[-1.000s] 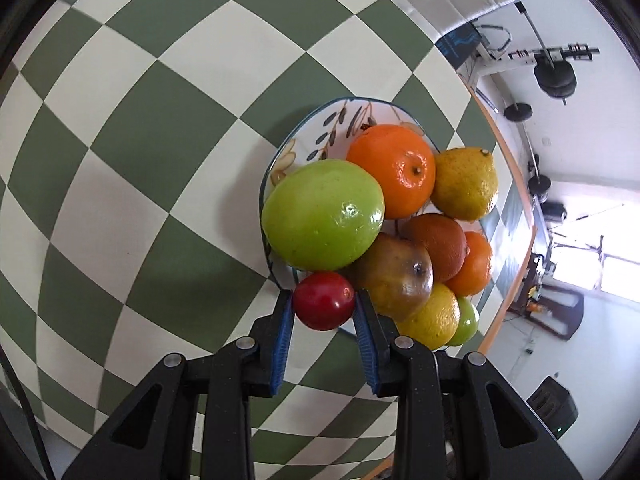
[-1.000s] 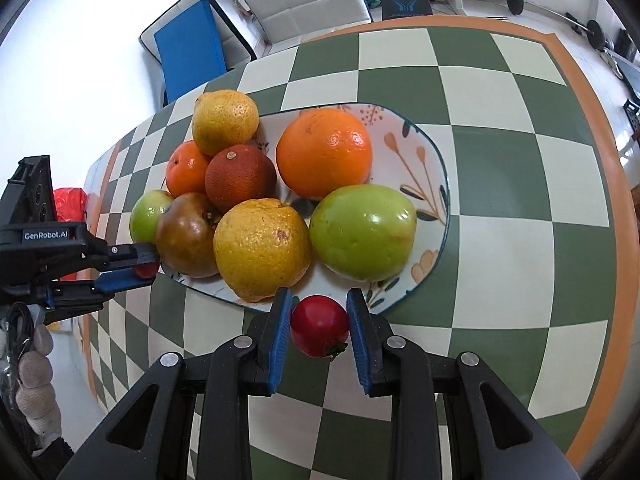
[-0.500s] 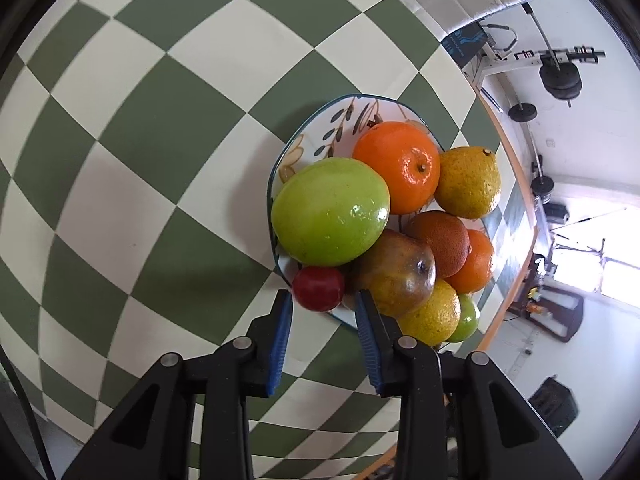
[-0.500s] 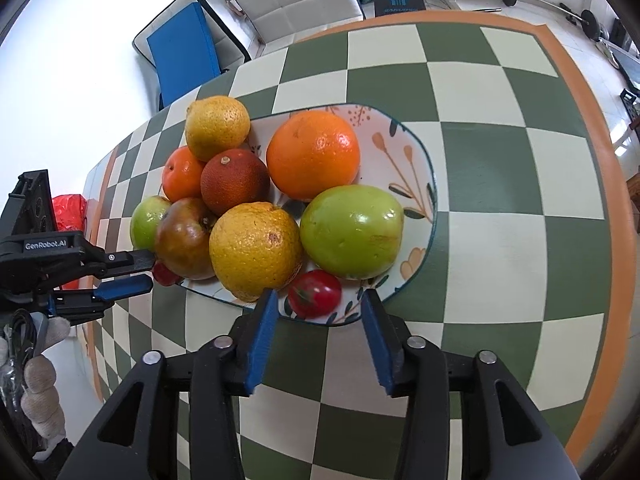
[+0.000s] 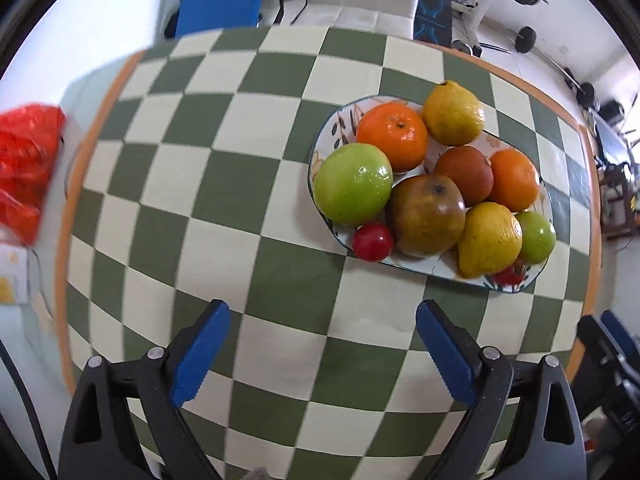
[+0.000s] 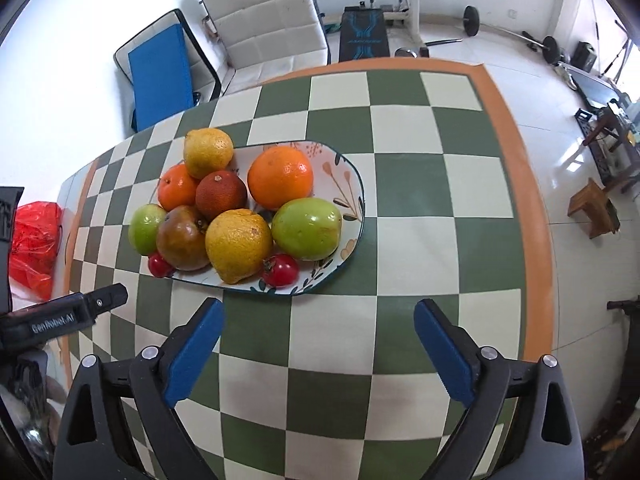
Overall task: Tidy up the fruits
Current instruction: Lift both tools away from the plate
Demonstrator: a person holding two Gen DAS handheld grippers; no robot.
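Both tongs have backed off, spread empty; plate [image 6: 352, 184] of fruits [image 6: 238, 246] lies well ahead.

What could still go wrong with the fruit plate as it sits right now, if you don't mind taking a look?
The small red fruit sits right at the rim of the plate beside the big green fruit; a nudge could roll it onto the table. The other red one is wedged low under the yellow citrus. The fruit is piled tight, so moving the plate may shift the stack.
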